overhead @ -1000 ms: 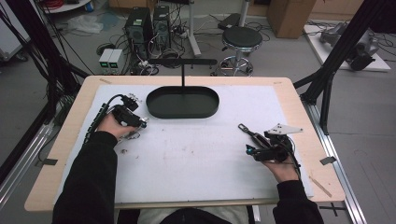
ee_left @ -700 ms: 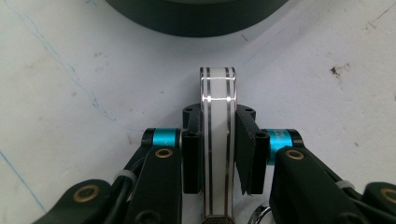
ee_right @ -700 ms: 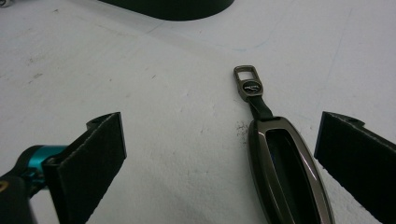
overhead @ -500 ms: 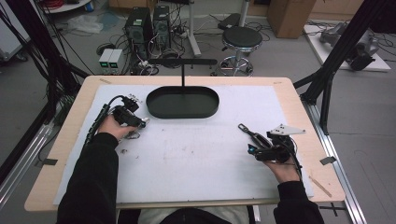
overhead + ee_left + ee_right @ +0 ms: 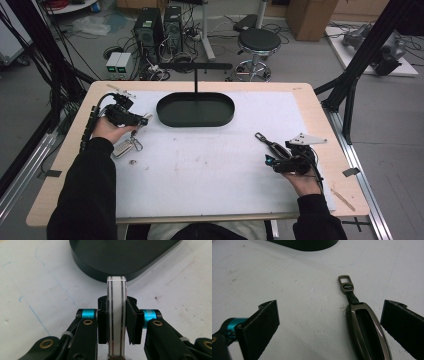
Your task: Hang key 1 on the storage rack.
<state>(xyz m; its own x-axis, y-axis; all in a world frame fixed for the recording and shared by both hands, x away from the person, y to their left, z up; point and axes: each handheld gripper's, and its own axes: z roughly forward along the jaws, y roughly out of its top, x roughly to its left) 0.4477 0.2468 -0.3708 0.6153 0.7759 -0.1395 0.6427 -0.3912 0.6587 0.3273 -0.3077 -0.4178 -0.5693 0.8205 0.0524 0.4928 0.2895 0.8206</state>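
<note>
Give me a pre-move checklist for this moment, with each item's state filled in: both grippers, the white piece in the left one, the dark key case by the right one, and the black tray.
1. Left gripper holds the white fob: ok, jaws pressed on both its faces.
2. Fob held upright and centred: ok.
3. Black tray reachable ahead of the left gripper: ok, its rim lies just beyond the fob.
4. Right gripper open: ok, jaws wide apart.
5. Key case between the right jaws: ok, though nearer one jaw.
6. Key case free of contact: cannot tell, its near end is cut off.
</note>
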